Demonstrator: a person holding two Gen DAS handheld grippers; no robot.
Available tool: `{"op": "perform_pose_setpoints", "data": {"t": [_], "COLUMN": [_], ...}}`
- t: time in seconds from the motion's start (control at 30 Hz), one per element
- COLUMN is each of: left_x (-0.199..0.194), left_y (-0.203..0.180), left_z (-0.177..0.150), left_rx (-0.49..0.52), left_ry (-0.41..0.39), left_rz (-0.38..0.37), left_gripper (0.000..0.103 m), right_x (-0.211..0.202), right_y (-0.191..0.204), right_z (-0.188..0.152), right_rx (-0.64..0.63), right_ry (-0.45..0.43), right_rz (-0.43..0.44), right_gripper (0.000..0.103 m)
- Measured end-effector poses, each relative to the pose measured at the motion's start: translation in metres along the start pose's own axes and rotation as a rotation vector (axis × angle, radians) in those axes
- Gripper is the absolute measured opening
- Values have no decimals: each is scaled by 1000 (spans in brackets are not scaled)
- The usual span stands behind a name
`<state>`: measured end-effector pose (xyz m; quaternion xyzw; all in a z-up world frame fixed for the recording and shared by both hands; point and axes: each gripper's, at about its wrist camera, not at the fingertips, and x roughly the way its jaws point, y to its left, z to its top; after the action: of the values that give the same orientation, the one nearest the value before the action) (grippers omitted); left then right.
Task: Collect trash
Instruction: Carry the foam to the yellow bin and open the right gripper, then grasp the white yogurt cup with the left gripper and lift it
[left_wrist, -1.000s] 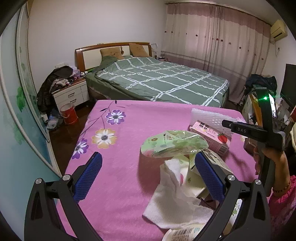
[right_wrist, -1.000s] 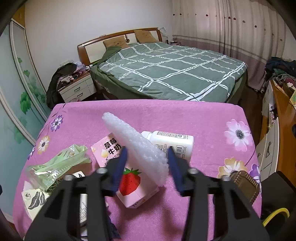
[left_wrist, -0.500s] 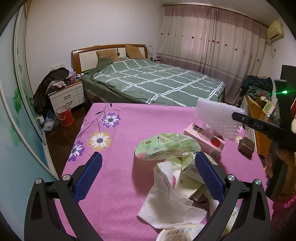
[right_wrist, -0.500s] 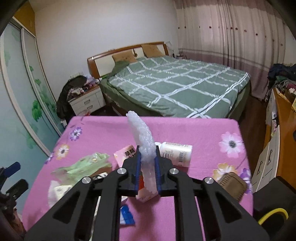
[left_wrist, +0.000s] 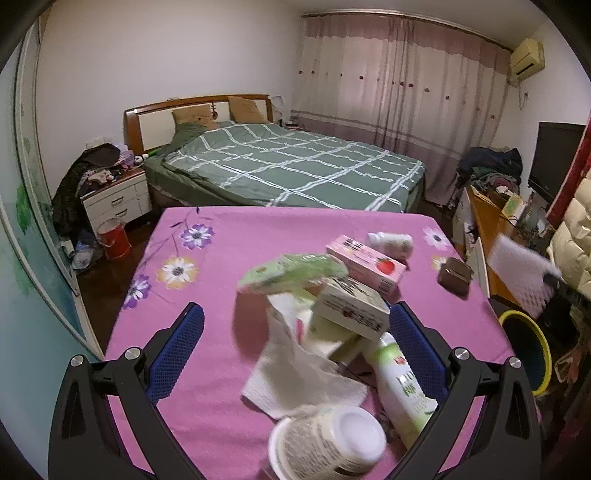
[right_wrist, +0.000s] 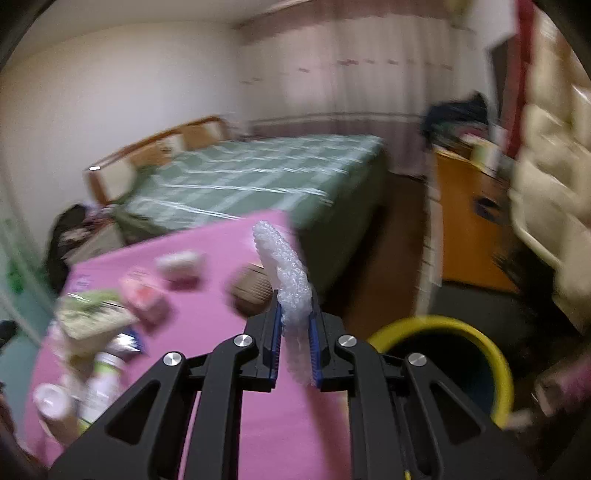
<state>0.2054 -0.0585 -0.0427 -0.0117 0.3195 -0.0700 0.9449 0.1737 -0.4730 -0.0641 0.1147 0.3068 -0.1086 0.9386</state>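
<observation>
The desk (left_wrist: 229, 258), draped in a pink flowered cloth, carries a loose heap of rubbish near its front edge, and beyond it stands a bed (left_wrist: 295, 170) with a green checked cover. Off the desk's right side, on the floor, sits a bin with a yellow rim (right_wrist: 495, 354), dark inside. The right tongs (right_wrist: 295, 332) are clenched on a strip of white bubble wrap (right_wrist: 284, 273), held clear of the desk; its long axis runs up and away from the tongs, curving toward the upper left in the right wrist view, which is smeared, so it is probably just left of the bin's rim rather than over it. The left tongs (left_wrist: 295, 343) stand released and wide, holding nothing, above a white tissue (left_wrist: 295, 376). Around that lie a green wrapper (left_wrist: 291, 273), a pink strawberry carton (left_wrist: 365, 264), a pale box (left_wrist: 351, 310), a green-labelled bottle (left_wrist: 402, 391) and a white-capped jar (left_wrist: 328, 443).
</observation>
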Motion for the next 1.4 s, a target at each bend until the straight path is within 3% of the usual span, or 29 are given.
{"op": "perform_pose_setpoints", "data": {"t": [0.2, 0.37, 0.67, 0.93, 1.4], "left_x": [-1, -5, -19, -19, 11], "left_y": [-16, -25, -30, -34, -45], "left_z": [-12, -22, -34, -67, -89], "left_rx": [12, 31, 54, 110, 236], "left_ry": [20, 41, 58, 119, 210], "left_rz": [-19, -13, 19, 19, -7], "left_gripper": [99, 99, 99, 99, 82], "right_x": [16, 43, 43, 34, 25], "right_y": [-76, -111, -109, -98, -92], "right_z": [-45, -68, -72, -72, -71], "right_rx": [112, 166, 194, 176, 169], "right_ry": [83, 149, 131, 119, 113], "right_rz": [-185, -242, -195, -166, -144], "right_gripper": [13, 18, 27, 30, 30]}}
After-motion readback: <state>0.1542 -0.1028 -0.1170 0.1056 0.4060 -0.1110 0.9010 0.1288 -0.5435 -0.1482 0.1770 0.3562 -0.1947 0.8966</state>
